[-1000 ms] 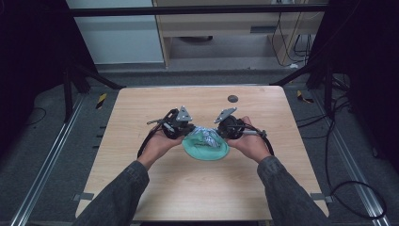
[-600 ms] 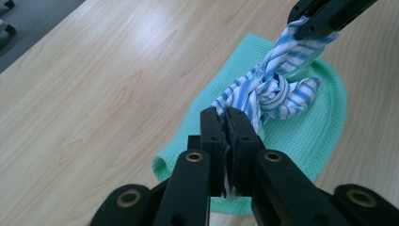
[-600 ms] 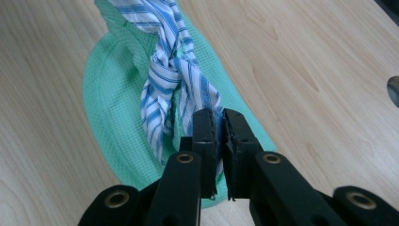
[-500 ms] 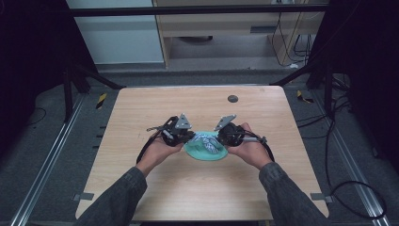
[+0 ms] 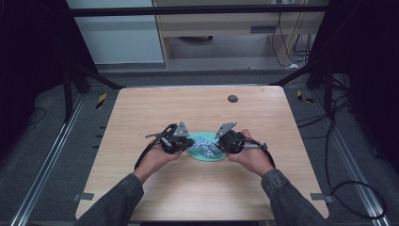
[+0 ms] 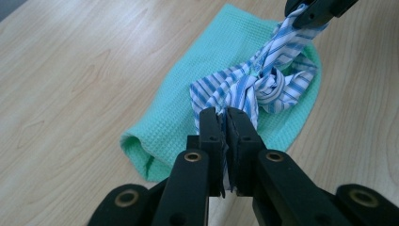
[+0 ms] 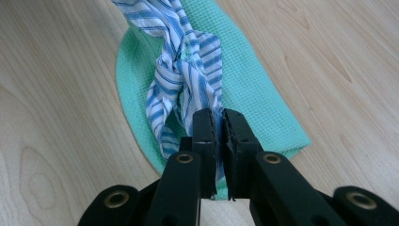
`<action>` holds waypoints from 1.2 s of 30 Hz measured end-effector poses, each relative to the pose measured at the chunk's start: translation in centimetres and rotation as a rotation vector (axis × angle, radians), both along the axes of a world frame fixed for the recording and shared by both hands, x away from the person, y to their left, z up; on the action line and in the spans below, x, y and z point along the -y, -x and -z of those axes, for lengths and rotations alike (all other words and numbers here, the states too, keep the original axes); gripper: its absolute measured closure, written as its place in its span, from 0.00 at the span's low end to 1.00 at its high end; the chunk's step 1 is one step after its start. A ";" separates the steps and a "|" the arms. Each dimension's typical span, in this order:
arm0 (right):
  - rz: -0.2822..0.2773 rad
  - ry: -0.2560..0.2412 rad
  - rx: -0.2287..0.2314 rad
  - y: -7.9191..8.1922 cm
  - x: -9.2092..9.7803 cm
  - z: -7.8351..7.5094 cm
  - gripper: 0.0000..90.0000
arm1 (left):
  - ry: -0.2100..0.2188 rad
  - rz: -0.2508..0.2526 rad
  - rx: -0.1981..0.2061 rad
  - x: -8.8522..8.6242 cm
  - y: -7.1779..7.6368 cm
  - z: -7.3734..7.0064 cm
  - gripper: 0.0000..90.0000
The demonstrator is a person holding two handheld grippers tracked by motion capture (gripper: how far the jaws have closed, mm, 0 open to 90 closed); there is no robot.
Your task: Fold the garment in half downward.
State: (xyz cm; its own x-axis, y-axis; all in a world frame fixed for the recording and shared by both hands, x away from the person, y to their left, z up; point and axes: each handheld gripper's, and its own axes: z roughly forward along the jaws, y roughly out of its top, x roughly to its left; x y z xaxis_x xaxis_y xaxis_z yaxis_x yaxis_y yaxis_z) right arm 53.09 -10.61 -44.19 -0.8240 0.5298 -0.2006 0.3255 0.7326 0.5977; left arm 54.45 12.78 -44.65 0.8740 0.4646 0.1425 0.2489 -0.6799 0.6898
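Table w/ a green cloth lying flat near its middle, between the two hands. On top of the cloth sits a striped blue-white cloth, twisted into a knot and stretched roughly 9-to-3 o'clock across the high view, so its long axis runs gripper to gripper. Left gripper is at the knot's 9 o'clock, right gripper at its 3 o'clock; both about equally near, each touching an end. In the left gripper view the gripper is clamped on one striped tail, the knot lying ahead at approx 1 o'clock. In the right gripper view the gripper is clenched on the other tail, the knot ahead at approx 11 o'clock. Judging by that, next move is prob. pulling apart along the 9-3 line to tighten.
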 end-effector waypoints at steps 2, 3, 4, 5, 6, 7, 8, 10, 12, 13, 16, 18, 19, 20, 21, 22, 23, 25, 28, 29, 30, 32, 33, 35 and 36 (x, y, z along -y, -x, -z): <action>-0.006 -0.003 0.000 0.1 -0.1 0.1 0.93 | -0.001 0.002 -0.003 -0.1 0.2 0.2 0.95; -0.009 -0.002 -0.004 0.2 -0.1 0.2 0.93 | 0.003 0.000 -0.004 -0.1 0.3 0.3 0.95; -0.008 0.003 -0.005 0.2 0.0 0.2 0.93 | -0.001 0.006 -0.005 -0.2 0.3 0.3 0.95; -0.012 -0.002 -0.004 0.2 0.0 0.2 0.93 | -0.004 0.005 -0.004 -0.2 0.4 0.3 0.94; -0.008 -0.003 -0.008 0.3 -0.1 0.3 0.93 | -0.003 0.007 -0.004 -0.2 0.5 0.4 0.94; -0.010 -0.004 -0.010 0.4 -0.1 0.3 0.93 | -0.004 0.008 -0.006 -0.3 0.6 0.4 0.94; -0.010 -0.004 -0.010 0.4 -0.1 0.3 0.93 | -0.004 0.008 -0.006 -0.3 0.6 0.4 0.94; -0.016 -0.001 -0.012 0.6 -0.1 0.4 0.92 | -0.005 0.013 -0.005 -0.3 0.8 0.5 0.94; -0.014 0.001 -0.012 0.8 -0.1 0.5 0.92 | -0.004 0.016 -0.006 -0.3 1.0 0.6 0.93; -0.021 0.001 -0.013 0.9 0.0 0.5 0.91 | -0.005 0.017 -0.002 -0.3 1.2 0.6 0.92; -0.021 -0.003 -0.018 1.1 0.0 0.6 0.90 | -0.006 0.014 -0.002 -0.5 1.4 0.7 0.89; -0.025 0.001 -0.020 1.2 0.0 0.6 0.90 | -0.009 0.005 0.004 -0.6 1.4 0.8 0.85; -0.025 0.002 -0.017 1.2 0.0 0.6 0.89 | -0.010 -0.004 0.009 -0.7 1.5 0.9 0.82; -0.020 -0.002 -0.017 1.3 0.0 0.6 0.88 | -0.008 -0.015 0.013 -0.7 1.5 0.9 0.78; -0.020 -0.005 -0.019 1.3 -0.1 0.6 0.87 | -0.006 -0.027 0.016 -0.7 1.5 1.0 0.72; -0.021 -0.004 -0.019 1.3 -0.1 0.6 0.87 | -0.007 -0.036 0.020 -0.8 1.4 1.0 0.67; -0.021 -0.004 -0.018 1.3 0.0 0.6 0.87 | -0.001 -0.040 0.018 -0.8 1.4 1.1 0.64; -0.019 -0.004 -0.020 1.3 0.0 0.6 0.85 | 0.012 -0.039 0.000 -0.8 1.2 1.3 0.60; -0.015 -0.006 -0.026 1.5 0.0 0.7 0.81 | 0.004 -0.028 -0.015 -0.6 1.2 1.5 0.58; -0.013 -0.005 -0.027 1.5 0.1 0.7 0.78 | 0.005 -0.022 -0.017 -0.5 1.3 1.5 0.61; -0.012 -0.009 -0.027 1.6 0.1 0.8 0.77 | 0.002 -0.016 -0.012 -0.4 1.4 1.5 0.63; -0.008 -0.007 -0.031 1.7 0.2 0.9 0.77 | 0.002 -0.013 0.002 -0.3 1.6 1.5 0.68; -0.008 -0.005 -0.033 1.8 0.3 1.0 0.77 | 0.002 -0.007 0.003 -0.3 1.7 1.5 0.71; -0.010 -0.013 -0.035 1.8 0.4 1.1 0.76 | -0.002 0.001 0.007 -0.3 1.9 1.5 0.75; -0.001 -0.009 -0.038 1.9 0.4 1.1 0.75 | -0.002 0.006 0.006 -0.2 1.9 1.6 0.77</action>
State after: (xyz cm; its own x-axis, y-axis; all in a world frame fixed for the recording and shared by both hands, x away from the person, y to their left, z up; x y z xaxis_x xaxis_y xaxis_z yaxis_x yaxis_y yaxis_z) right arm 51.23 -10.99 -45.32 -0.8314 0.5309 -0.1639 0.3477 0.7273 0.5917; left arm 52.50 12.99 -46.21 0.8757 0.4593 0.1489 0.2408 -0.6828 0.6898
